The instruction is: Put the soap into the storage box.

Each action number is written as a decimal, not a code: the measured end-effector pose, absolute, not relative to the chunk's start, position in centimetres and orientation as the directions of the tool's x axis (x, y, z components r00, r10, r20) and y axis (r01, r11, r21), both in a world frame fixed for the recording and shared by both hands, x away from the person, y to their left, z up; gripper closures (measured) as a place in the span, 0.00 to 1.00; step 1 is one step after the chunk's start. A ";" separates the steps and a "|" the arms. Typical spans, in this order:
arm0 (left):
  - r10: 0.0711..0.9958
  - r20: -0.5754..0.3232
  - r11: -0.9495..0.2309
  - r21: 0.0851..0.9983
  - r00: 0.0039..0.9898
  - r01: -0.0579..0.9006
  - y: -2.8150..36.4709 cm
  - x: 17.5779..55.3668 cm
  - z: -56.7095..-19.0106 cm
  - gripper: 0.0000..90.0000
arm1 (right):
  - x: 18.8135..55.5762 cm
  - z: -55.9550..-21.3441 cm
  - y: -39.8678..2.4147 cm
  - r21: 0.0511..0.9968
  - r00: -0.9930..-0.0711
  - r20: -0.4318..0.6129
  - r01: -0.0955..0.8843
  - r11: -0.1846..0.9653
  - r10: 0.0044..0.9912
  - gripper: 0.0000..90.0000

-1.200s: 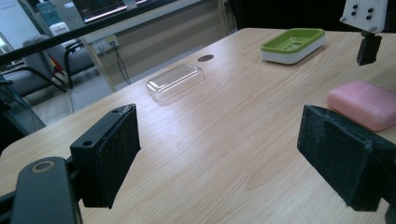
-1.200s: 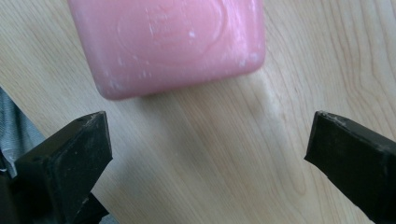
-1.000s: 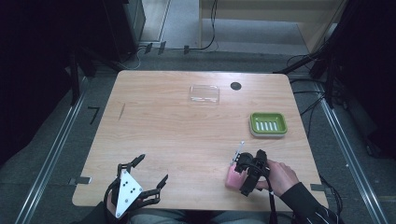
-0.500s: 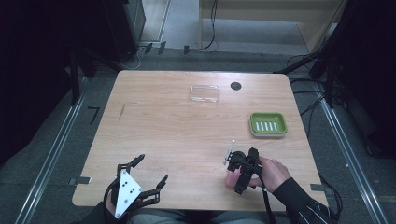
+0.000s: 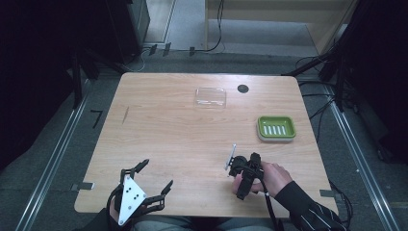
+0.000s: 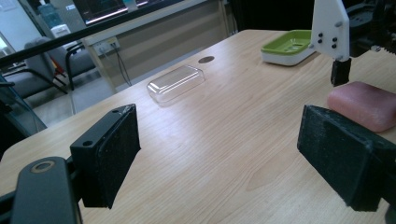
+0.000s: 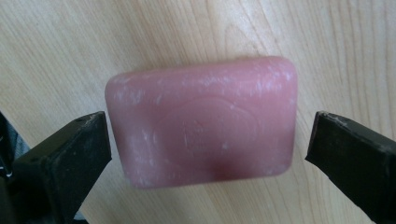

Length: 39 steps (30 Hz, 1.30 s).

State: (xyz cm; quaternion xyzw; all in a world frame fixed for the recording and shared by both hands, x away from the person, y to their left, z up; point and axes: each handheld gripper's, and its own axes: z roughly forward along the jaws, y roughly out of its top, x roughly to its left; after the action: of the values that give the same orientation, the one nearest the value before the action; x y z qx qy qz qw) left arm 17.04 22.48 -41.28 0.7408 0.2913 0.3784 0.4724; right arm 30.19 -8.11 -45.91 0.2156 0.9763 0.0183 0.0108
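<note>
Soap (image 7: pixel 201 122): pink rounded bar, scuffed | right claw (image 7: pixel 208 154) apart astride | left claw (image 6: pixel 233 158) apart

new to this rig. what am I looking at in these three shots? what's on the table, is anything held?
No robot arm: a person holds a two-jaw tool in each hand. The high view looks down on the wooden table. The other two cameras ride on the tools and look along their jaws.

The left gripper rests open at the near edge, holding nothing. The right gripper is over a pink soap bar lying on the table, jaws open on either side of it, not yet closed.

Farther off lie a green soap dish, a clear plastic lid and a dark round spot on the tabletop.
</note>
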 end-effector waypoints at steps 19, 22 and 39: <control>0.788 0.288 -0.385 0.920 0.545 0.070 22.5 17.0 -41.3 0.15 | 30.2 -46.3 -7.3 0.028 -0.919 -0.018 0.394 0.919 0.395 0.13; 0.788 0.288 -0.386 0.920 0.545 0.071 22.5 17.0 -41.3 0.15 | 30.2 -46.4 -7.2 0.027 -0.923 -0.018 0.384 0.923 0.384 0.13; 0.788 0.288 -0.385 0.920 0.545 0.071 22.5 17.0 -41.3 0.15 | 30.0 -46.8 -7.1 0.004 -0.939 -0.032 0.342 0.940 0.342 0.15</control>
State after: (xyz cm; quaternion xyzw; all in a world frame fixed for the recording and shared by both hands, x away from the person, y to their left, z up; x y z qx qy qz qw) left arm 17.00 22.49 -41.28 0.7408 0.2897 0.3791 0.4728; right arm 30.01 -7.07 -46.84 0.1738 0.9847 -0.0007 0.0161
